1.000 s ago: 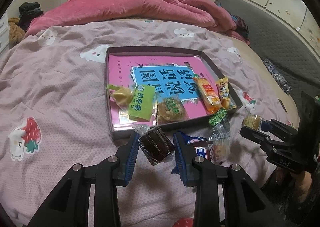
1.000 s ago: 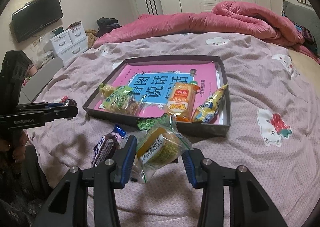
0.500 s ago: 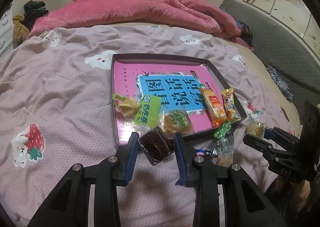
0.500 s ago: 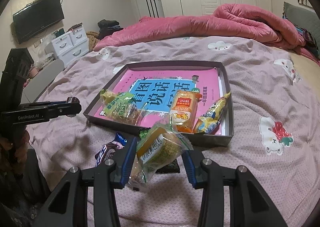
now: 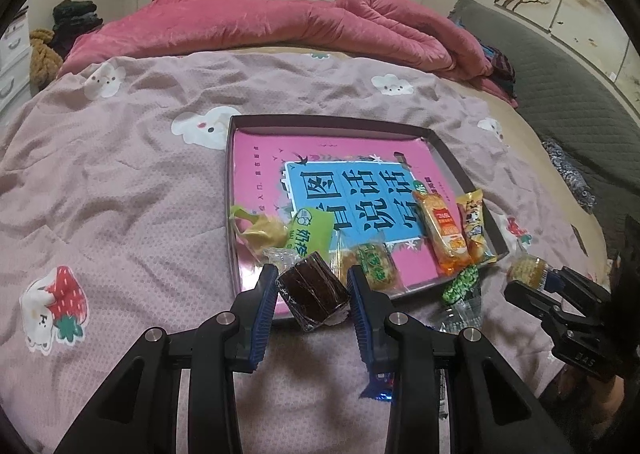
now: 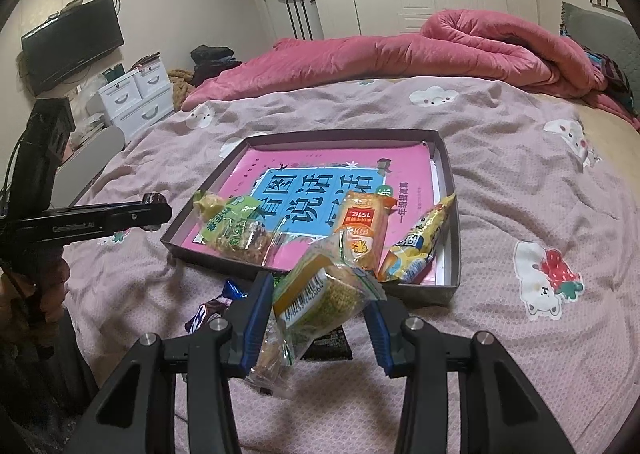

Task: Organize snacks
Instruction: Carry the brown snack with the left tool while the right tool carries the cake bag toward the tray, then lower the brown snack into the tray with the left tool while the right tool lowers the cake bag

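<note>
1. Your left gripper (image 5: 313, 288) has its jaws closed down narrow on a dark brown cake (image 5: 313, 293) in clear wrap; the blue pads press its two sides and it sits tilted between them, above the near rim of the tray (image 5: 229, 190).
2. Your right gripper (image 6: 320, 306) has its jaws a little wider, clamped on a yellow-green packet (image 6: 320, 296) with a barcode; loose clear wrap hangs below it. It hovers just short of the tray's near edge.
3. The tray lies straight ahead of both jaws on the bed (image 5: 120, 174), a pink book (image 5: 340, 190) flat on its floor.
4. Along the near side of the tray there are already a green packet (image 5: 310, 234), a round biscuit (image 5: 374, 264), an orange packet (image 5: 442, 230) and a yellow packet (image 5: 476, 232).
5. The relation that matters: open tray floor lies ahead, past that near row. The left cake looks nearer to going in; it is already over the rim.
6. A blue-wrapped bar (image 6: 210, 310) and a flat black packet (image 6: 330, 342) lie on the bed near the right jaws, not yet gathered.
</note>
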